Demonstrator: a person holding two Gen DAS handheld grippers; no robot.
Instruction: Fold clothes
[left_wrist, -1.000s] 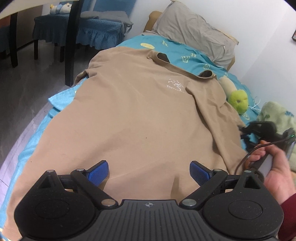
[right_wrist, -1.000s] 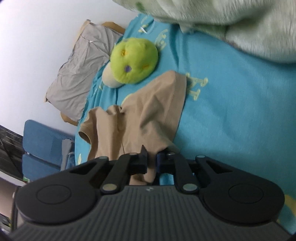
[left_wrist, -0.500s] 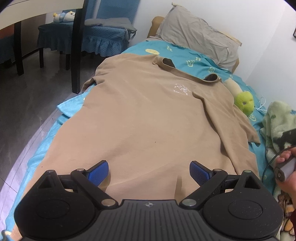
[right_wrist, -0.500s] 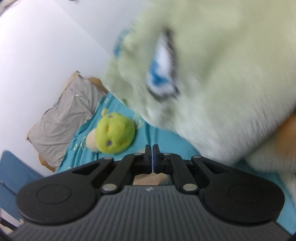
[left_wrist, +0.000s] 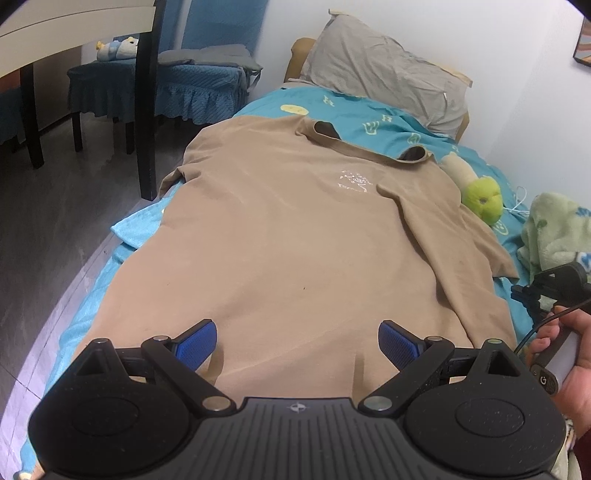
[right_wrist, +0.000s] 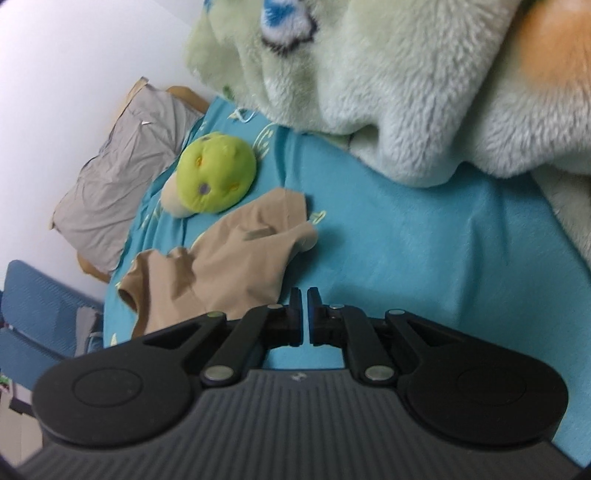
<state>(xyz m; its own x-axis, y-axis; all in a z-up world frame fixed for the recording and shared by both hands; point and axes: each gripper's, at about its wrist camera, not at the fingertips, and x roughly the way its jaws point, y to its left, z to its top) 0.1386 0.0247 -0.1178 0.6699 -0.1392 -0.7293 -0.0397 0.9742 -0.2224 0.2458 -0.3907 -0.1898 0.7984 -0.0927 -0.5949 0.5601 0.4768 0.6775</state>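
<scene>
A tan T-shirt (left_wrist: 288, 240) lies spread face up along the bed, collar toward the pillow, its right sleeve (left_wrist: 443, 229) folded in over the body. My left gripper (left_wrist: 297, 339) hovers open over the hem, blue pads (left_wrist: 195, 341) wide apart with nothing pinched. In the right wrist view the sleeve and shoulder (right_wrist: 221, 266) lie ahead to the left. My right gripper (right_wrist: 304, 295) is over the bare blue sheet beside the shirt; its jaws are opening, a narrow slit between them and nothing in it. A hand holds that right gripper (left_wrist: 546, 291) at the bed's right side.
A green plush toy (left_wrist: 480, 195) lies next to the shirt's right shoulder, and a grey pillow (left_wrist: 388, 77) at the head of the bed. A fluffy pale-green blanket (right_wrist: 406, 92) is heaped on the right. Blue-covered chairs (left_wrist: 192, 85) and a dark table leg (left_wrist: 146, 110) stand left of the bed.
The right gripper, earlier closed at the sleeve's edge, has come off the cloth and moved right over bare sheet; its fingers now show a slit. The left gripper stayed put.
</scene>
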